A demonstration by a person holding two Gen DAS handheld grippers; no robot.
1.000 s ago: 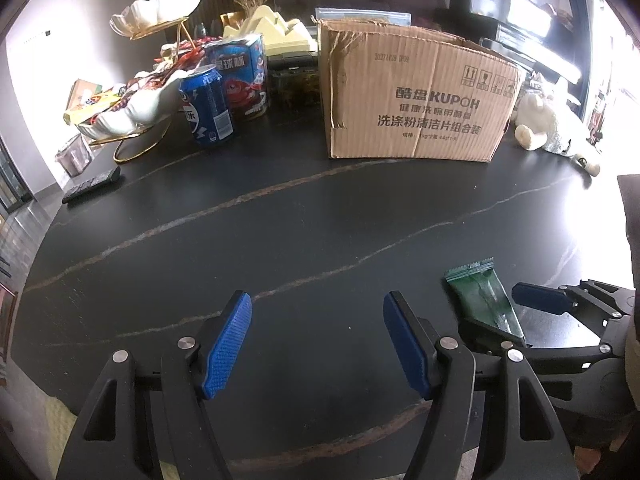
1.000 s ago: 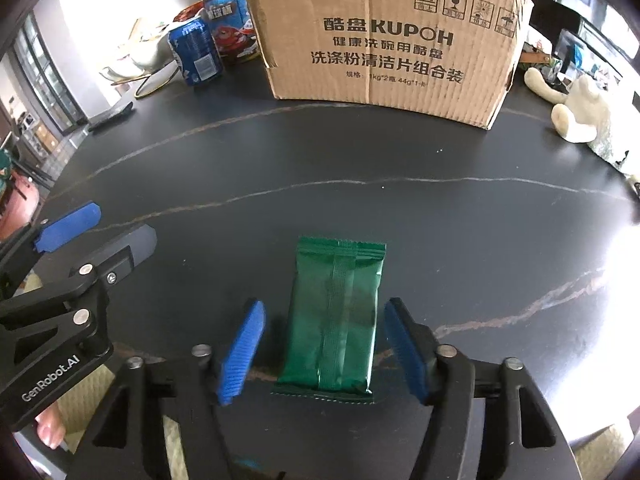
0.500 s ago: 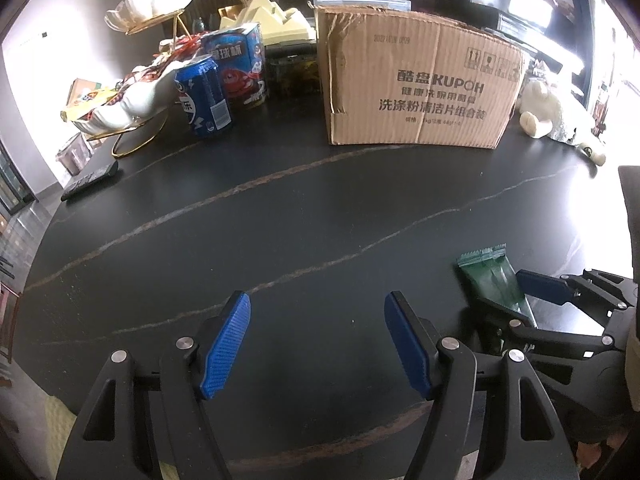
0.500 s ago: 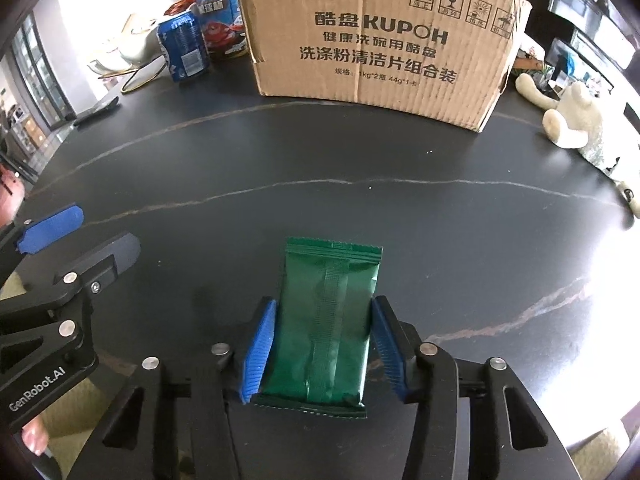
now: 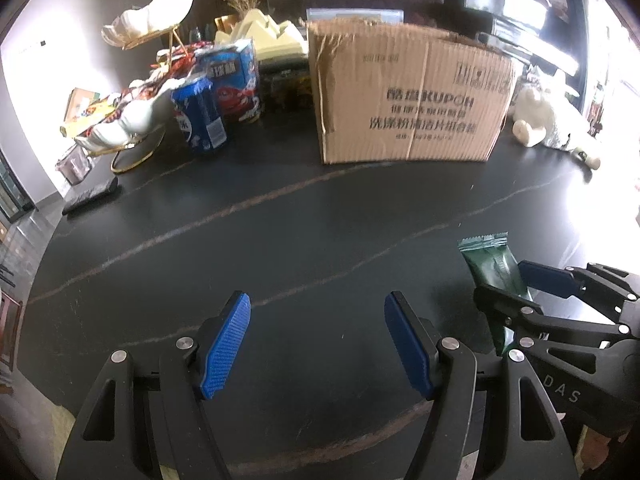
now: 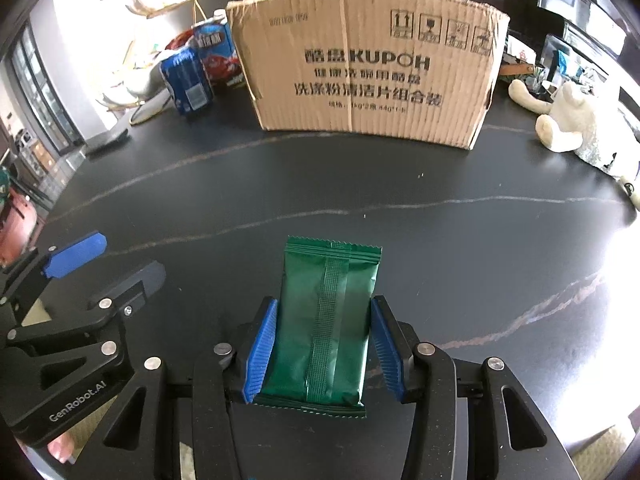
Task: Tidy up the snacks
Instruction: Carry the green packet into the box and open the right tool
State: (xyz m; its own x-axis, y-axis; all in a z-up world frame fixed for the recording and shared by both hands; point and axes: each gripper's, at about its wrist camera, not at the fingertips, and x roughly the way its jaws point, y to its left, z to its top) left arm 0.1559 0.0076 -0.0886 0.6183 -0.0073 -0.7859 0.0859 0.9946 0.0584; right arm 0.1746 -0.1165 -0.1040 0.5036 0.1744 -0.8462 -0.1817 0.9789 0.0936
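Two grippers sit low over the dark table (image 6: 460, 184), and I read them from the wrist views. My right gripper (image 6: 323, 350) has its blue pads pressed against the long edges of the green snack packet (image 6: 326, 312), one pad on each side, so it is clamped on the packet. The packet points forward along the fingers, its crimped far end sticking out past the fingertips toward the cardboard box (image 6: 368, 68) at the back of the table, well apart from it. From the left wrist view I see the same green snack packet (image 5: 494, 264) to the right, caught in the right gripper (image 5: 516, 284); whether it is lifted or lying flat on the table (image 5: 280, 232) I cannot tell for sure. My left gripper (image 5: 318, 346) is spread wide with nothing between its pads, hovering over bare table. Beyond it stands the cardboard box (image 5: 408, 92), and left of the box a blue can (image 5: 199, 114) beside a blue snack carton (image 5: 234, 80). A white plush toy (image 6: 576, 124) lies to the right of the box.
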